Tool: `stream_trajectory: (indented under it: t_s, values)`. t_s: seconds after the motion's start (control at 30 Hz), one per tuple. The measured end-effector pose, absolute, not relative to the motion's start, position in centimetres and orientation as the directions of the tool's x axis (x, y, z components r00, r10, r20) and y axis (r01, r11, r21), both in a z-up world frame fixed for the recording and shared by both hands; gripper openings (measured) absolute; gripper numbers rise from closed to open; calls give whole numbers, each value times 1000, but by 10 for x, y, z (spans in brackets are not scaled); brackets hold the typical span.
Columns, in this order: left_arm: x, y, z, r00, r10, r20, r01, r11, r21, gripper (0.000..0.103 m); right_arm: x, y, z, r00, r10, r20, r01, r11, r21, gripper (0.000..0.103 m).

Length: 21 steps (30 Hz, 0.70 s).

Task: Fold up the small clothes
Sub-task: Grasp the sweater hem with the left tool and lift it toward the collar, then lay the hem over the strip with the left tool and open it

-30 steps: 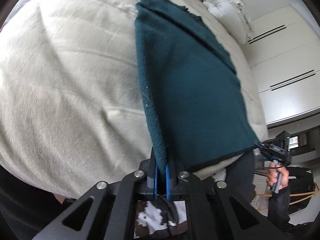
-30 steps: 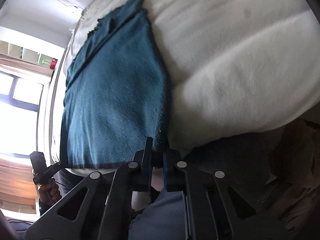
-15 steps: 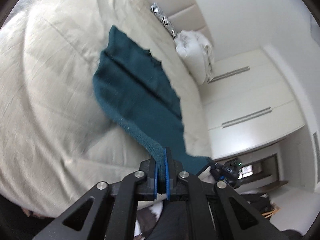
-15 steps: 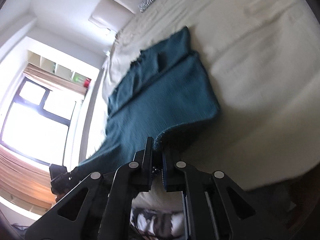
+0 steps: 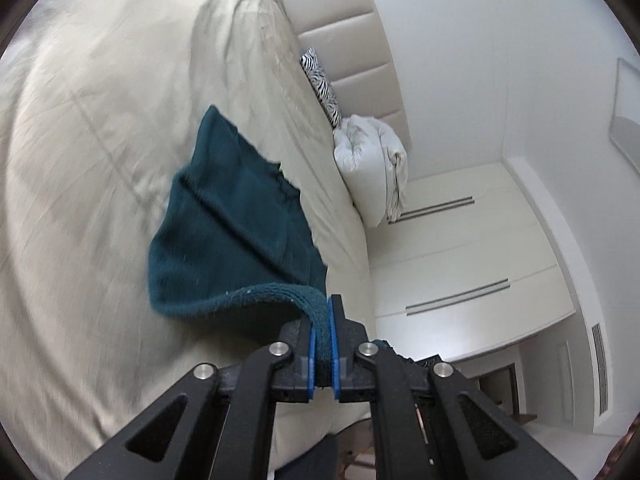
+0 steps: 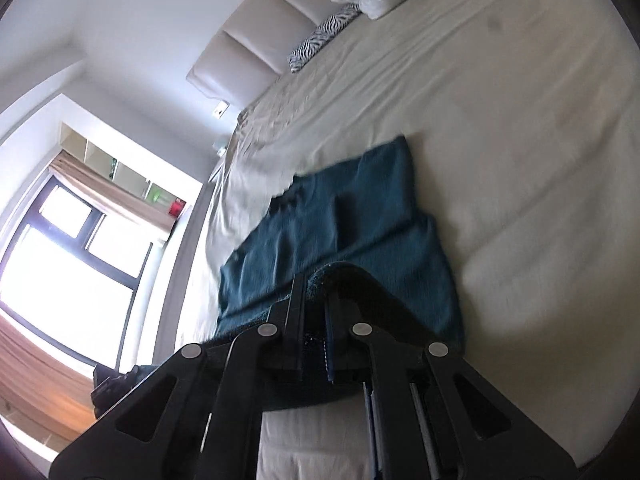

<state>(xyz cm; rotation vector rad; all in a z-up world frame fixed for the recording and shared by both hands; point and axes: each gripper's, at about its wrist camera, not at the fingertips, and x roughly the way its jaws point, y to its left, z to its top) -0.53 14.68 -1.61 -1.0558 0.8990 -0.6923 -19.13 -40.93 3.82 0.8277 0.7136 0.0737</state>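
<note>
The teal garment (image 5: 236,236) lies across the middle of the bed (image 5: 88,128), its far part flat on the cream sheet and its near hem lifted off it. In the left wrist view the left tongs (image 5: 322,344) sit at the lower centre of the frame, closed on a thick roll of that hem, the cloth pressed between the blue pads. In the right wrist view the right tongs (image 6: 316,320) are likewise closed on the other near corner of the garment (image 6: 360,216), with the cloth draped over the top of the jaws and spreading toward the middle of the frame.

The step in hand looks like folding the near half over the far half. To do it well, both corners should travel at the same height and pace, so that the lifted edge stays straight and taut between the two tongs rather than sagging in the middle. The far part, which lies toward the headboard (image 6: 248,52) in the upper part of the frame, should stay put; pulling too hard could drag it along the sheet. The hem is best laid square onto the far edge, matching corner to corner, before the tongs let go. The zebra-print cushion (image 5: 322,84) and the white duvet (image 5: 372,164) are well apart from the garment and pose no obstacle.
</note>
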Motion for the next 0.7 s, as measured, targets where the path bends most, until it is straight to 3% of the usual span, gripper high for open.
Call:
stream_trajectory:
  t_s: [0.33,0.7]
  values:
    - [65,136,-21,512,-810,-286,45,358,-933,6,-112,-431,33,783,212,-584,274,726,631,6]
    - [153,127,-56,537,-768,-349,-39,391,-920,6,-12,-439,1,736,118,-667,349,779,522,6]
